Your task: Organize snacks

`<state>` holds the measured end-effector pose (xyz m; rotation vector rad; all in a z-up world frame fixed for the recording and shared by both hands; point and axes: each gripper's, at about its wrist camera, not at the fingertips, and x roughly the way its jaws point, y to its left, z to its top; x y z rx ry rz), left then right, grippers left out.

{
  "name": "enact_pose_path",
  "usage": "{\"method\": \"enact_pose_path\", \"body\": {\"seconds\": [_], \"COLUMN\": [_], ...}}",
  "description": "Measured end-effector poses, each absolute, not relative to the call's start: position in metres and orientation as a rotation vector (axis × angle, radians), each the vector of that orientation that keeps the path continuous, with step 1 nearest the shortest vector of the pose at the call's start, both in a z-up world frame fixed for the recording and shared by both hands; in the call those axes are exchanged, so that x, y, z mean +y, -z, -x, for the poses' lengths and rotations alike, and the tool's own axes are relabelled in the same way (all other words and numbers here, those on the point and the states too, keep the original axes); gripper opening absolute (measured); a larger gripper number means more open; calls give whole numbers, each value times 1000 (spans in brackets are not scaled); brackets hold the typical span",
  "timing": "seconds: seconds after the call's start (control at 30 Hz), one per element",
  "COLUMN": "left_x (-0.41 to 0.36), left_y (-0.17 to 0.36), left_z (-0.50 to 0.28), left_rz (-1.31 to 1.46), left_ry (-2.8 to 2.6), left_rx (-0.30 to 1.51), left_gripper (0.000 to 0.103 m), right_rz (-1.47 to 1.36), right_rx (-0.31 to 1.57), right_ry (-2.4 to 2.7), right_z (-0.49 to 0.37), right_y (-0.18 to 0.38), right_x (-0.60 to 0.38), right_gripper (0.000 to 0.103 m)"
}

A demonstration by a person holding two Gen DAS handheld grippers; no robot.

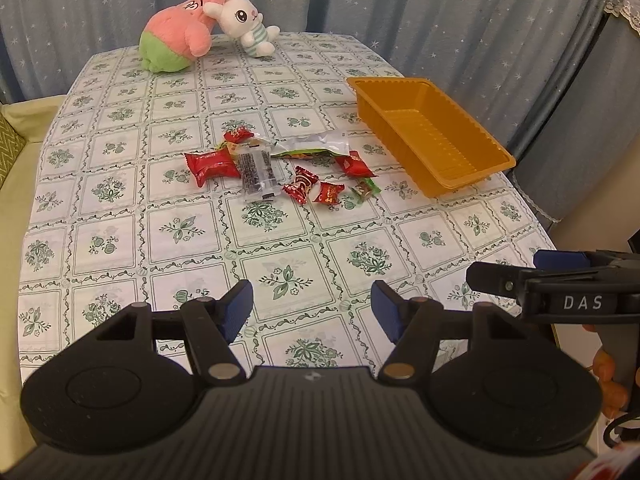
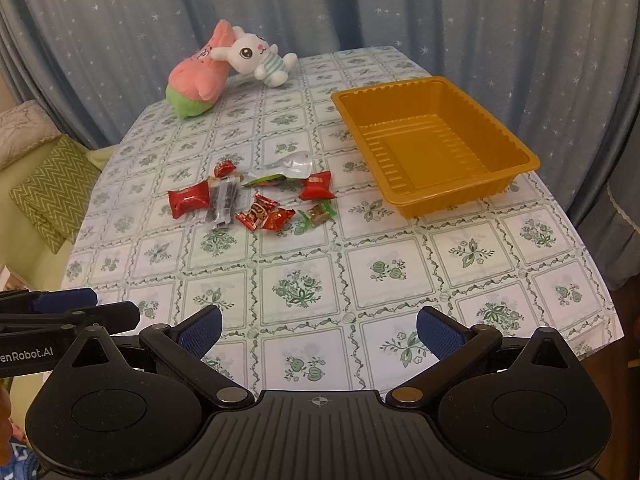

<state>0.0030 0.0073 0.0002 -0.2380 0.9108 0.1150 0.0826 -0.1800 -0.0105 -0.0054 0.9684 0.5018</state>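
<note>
Snack pile [image 1: 280, 164] mid-table, well ahead of both grippers, left gripper [image 1: 312, 312] and right gripper [image 2: 319, 330] parted, empty, "DAS" on right gripper's side

The surface [image 2: 400, 300] wears a white cloth gridded with green floral squares. The tray [image 2: 516, 152] is orange-gold. Most sweets [image 2: 188, 200] are red, one green-ended [image 2: 320, 214]. A pink-and-green plush [image 2: 196, 80] sits by a white rabbit [image 2: 256, 58]; the curtain [image 2: 440, 12] is blue with white stars.
</note>
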Motion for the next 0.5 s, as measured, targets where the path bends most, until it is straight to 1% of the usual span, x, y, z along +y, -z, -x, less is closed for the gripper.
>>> {"method": "enact_pose_path", "body": {"seconds": [0.27, 0.5], "left_x": [22, 39], "left_y": [11, 18], "left_z": [-8, -13], "left_rz": [248, 260], "left_ry": [-144, -220], "left_rx": [922, 924], "left_gripper": [63, 63], "right_rz": [-2, -6], "right_rx": [975, 943], "right_ry": [-513, -552], "right_z": [-92, -105], "right_y": [20, 32], "right_x": [-180, -171], "right_gripper": [103, 103]}}
